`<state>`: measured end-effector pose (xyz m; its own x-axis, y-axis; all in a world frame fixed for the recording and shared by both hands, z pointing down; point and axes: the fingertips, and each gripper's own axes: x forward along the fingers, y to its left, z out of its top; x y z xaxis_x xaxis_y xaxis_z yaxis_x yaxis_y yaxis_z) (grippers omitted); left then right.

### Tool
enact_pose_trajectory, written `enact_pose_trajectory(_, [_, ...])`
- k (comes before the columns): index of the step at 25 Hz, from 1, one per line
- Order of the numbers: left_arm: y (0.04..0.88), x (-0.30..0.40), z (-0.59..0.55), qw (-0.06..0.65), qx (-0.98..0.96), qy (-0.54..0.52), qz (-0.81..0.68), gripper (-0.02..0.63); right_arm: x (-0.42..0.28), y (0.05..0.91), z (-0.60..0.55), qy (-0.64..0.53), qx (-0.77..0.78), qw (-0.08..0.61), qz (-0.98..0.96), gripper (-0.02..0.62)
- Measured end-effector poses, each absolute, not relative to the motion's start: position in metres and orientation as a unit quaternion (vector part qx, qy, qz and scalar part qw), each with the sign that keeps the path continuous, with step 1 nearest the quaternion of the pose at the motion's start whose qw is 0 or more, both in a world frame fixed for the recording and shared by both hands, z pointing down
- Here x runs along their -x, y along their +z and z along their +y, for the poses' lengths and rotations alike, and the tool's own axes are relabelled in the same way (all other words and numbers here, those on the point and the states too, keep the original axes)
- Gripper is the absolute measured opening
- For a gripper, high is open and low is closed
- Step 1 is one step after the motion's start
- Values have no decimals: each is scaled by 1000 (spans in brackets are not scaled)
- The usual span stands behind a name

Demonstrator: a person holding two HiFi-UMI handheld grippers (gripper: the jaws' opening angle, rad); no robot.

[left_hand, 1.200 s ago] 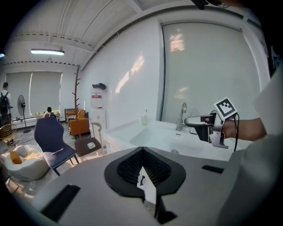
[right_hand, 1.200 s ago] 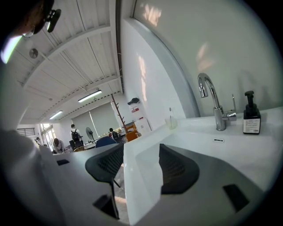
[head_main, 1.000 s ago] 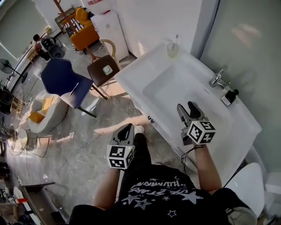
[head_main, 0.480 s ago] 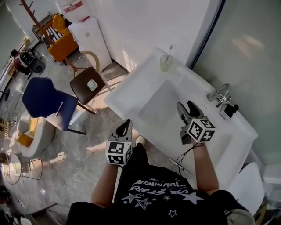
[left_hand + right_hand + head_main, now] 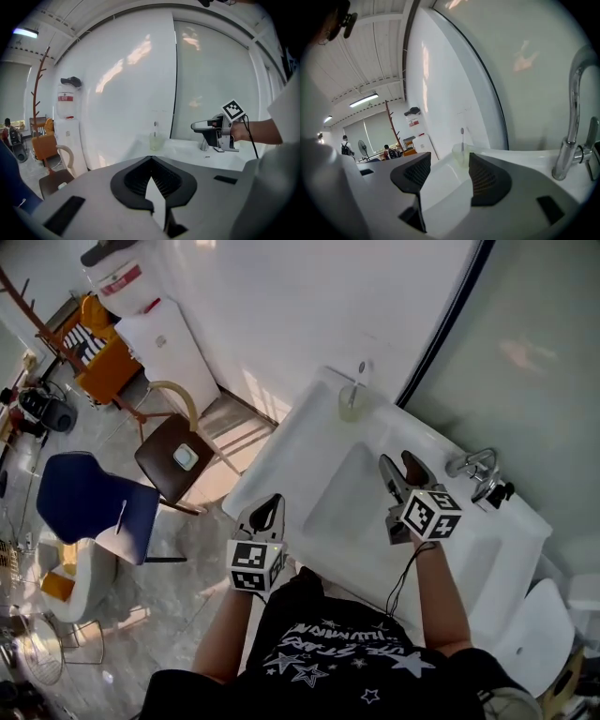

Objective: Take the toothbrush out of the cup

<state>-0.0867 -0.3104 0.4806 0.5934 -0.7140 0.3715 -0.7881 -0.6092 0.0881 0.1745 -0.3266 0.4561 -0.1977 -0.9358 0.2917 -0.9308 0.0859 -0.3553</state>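
Note:
A clear cup stands at the far left corner of the white sink counter, with a toothbrush upright in it. My right gripper is open and empty above the basin, short of the cup. In the right gripper view the cup and toothbrush show between the jaws, still far off. My left gripper is shut and empty at the counter's front edge. The left gripper view shows the cup, the toothbrush and the right gripper ahead.
A chrome faucet rises at the basin's right, seen close in the right gripper view as the faucet. A brown chair, a blue chair and a white water dispenser stand on the floor to the left.
The person has stepped closer to the sink. Both grippers now sit nearer the cup, and the left gripper has come up from over the floor to the counter's front edge.

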Motion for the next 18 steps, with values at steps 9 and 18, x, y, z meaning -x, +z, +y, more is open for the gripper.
enact_pose_trajectory(9, [482,57,-376,132,-905,146,-377,15,-182,442,-401,-236,636,0,734,252])
enact_pose_trajectory(18, [479,40,-428,137,-915,136,-354,15,-176,449,-476,-240,634,-12,735,252])
